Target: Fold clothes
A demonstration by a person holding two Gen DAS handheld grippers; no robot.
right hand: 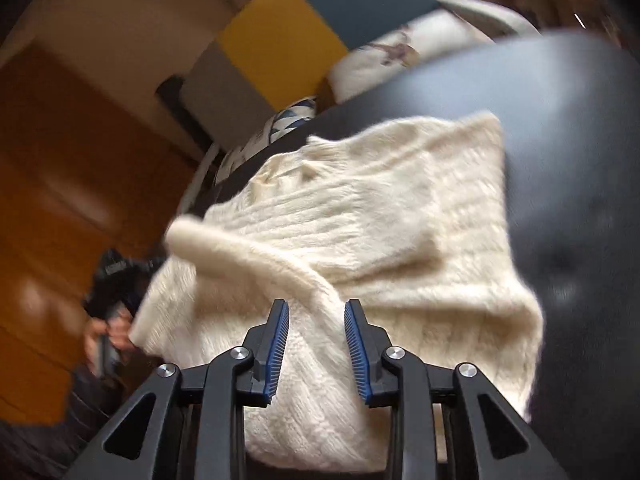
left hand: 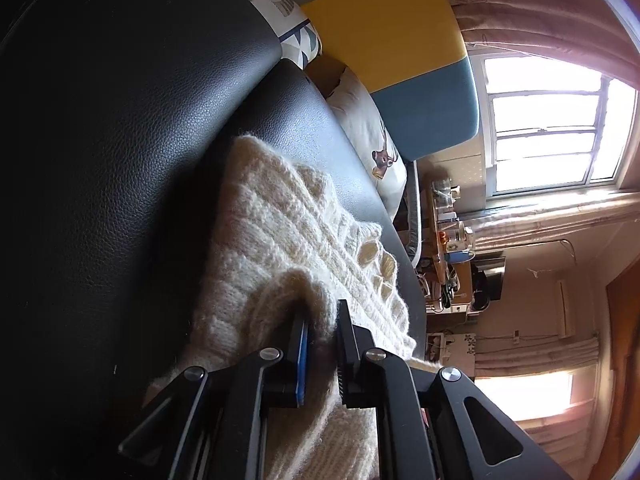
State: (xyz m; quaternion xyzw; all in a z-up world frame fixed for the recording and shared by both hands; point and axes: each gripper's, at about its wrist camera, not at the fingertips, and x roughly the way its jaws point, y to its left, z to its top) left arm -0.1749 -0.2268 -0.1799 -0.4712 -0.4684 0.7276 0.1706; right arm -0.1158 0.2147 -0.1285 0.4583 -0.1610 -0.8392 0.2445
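Note:
A cream cable-knit sweater (left hand: 280,236) lies on a black leather sofa (left hand: 120,160). My left gripper (left hand: 320,320) is shut on a thick fold of the sweater's edge, with knit pinched between its two fingers. In the right wrist view the same sweater (right hand: 380,216) fills the middle, partly folded, with a rolled edge running toward my right gripper (right hand: 316,312). The right gripper stands open just above the sweater, with knit showing between its blue-ribbed pads (right hand: 280,340). The view is blurred by motion. The left gripper (right hand: 108,280) and the hand holding it show at the sweater's left edge.
Patterned pillows (left hand: 372,136) lie at the sofa's far end, beside a yellow and blue headboard (left hand: 400,52). A cluttered desk (left hand: 448,248) and a bright window (left hand: 552,128) are beyond. An orange wooden door (right hand: 60,200) stands left in the right wrist view.

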